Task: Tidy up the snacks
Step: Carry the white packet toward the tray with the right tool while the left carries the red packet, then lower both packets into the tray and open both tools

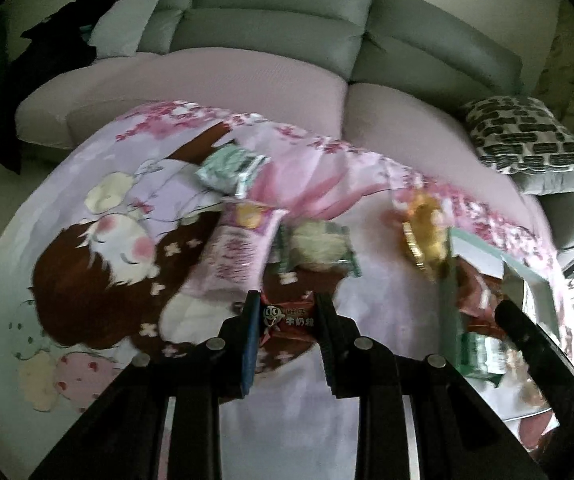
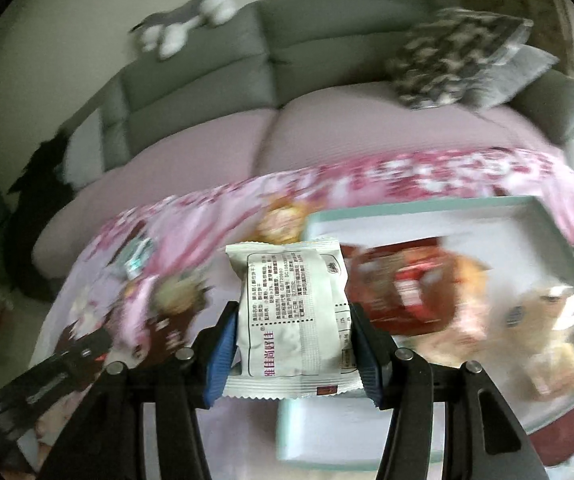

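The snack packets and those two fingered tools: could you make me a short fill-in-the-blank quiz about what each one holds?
1. The left gripper is shut on a small ____ candy packet.
2. The right gripper holds a ____ packet with printed text.
3. Snacks already sorted lie in a pale ____ box.
4. Behind the cloth stands a grey ____.

Missing words: red; white; green; sofa

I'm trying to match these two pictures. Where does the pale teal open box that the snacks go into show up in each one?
Left wrist view: the pale teal open box sits at the right edge, partly cut off, right of the round golden snack.
Right wrist view: it fills the right half, behind the white printed packet.
Shared landmark: the black-and-white patterned cushion on the sofa.
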`<state>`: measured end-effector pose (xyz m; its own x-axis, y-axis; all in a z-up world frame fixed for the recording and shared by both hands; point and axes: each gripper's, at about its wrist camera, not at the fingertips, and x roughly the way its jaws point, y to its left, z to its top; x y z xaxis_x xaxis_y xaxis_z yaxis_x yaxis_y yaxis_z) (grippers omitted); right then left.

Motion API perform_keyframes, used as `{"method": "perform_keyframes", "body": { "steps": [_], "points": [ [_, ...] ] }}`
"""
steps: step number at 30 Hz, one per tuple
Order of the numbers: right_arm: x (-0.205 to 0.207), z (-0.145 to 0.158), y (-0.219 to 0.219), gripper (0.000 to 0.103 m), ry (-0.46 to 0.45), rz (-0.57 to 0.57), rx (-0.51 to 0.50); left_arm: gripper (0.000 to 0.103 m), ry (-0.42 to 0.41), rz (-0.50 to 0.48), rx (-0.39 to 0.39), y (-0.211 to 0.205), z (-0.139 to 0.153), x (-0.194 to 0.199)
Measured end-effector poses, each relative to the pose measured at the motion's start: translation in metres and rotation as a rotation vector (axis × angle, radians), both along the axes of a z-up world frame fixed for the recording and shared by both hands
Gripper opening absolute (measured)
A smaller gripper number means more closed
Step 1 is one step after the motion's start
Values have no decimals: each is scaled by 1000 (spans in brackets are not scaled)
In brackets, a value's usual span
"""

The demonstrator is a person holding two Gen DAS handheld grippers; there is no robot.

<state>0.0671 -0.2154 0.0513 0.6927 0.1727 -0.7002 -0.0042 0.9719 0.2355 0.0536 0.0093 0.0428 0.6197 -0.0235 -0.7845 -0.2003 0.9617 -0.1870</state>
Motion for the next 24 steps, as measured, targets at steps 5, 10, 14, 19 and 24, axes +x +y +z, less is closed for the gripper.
{"method": "perform_keyframes", "body": {
  "steps": [5, 10, 14, 19, 24],
  "points": [
    [-4, 5, -51, 56, -10, -133, 10, 28, -33, -73, 0, -32, 10, 4],
    [-14, 14, -95, 56, -32, -235, 19, 28, -55, -180, 5, -76, 15, 8],
    [-19, 17, -121, 56, -38, -296, 28, 28, -55, -264, 27, -112, 14, 9],
    [-28, 19, -146, 56, -39, -349, 46, 28, -31, -347, 47, -148, 6, 10],
    [-29, 17, -152, 56, -29, -353, 60, 28, -4, -398, 71, -173, -4, 10]
  ]
}}
